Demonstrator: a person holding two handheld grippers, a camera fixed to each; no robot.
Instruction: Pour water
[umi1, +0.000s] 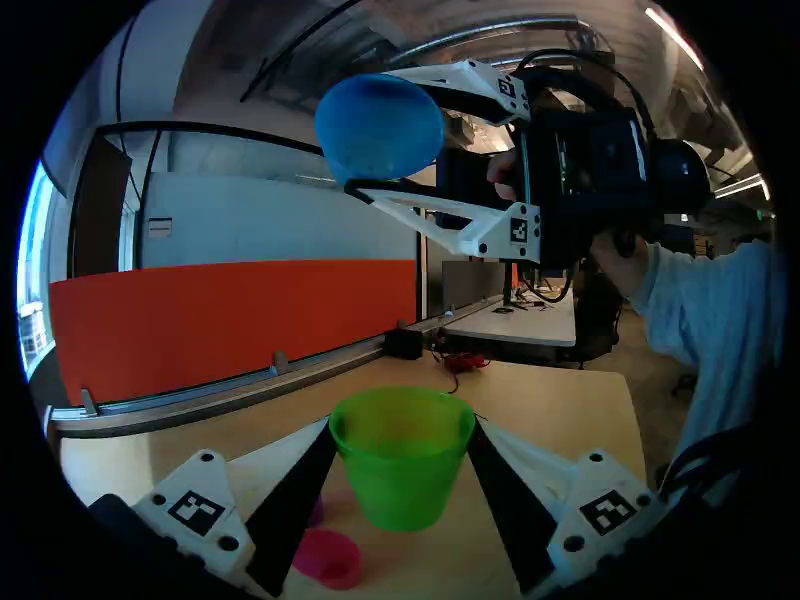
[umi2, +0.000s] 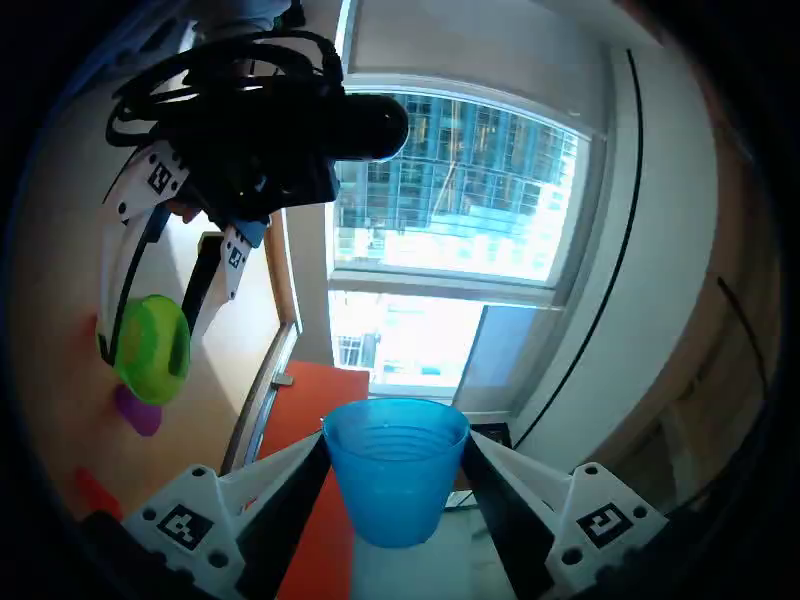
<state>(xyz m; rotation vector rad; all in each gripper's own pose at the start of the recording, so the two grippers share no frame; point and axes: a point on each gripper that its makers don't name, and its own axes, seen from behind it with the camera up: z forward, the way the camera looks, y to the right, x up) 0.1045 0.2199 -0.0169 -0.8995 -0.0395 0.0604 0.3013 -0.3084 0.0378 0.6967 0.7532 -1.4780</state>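
Left gripper view: left claw clamps green cup, right claw clamps blue cup above it.

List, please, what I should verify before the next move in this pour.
1. Left gripper shut on green cup: ok.
2. Right gripper shut on blue cup: ok.
3. Green cup upright, mouth open: ok.
4. Blue cup tipped sideways, higher than green cup: ok.
5. Blue cup's mouth directly over green cup: cannot tell.
6. Water in blue cup: cannot tell.
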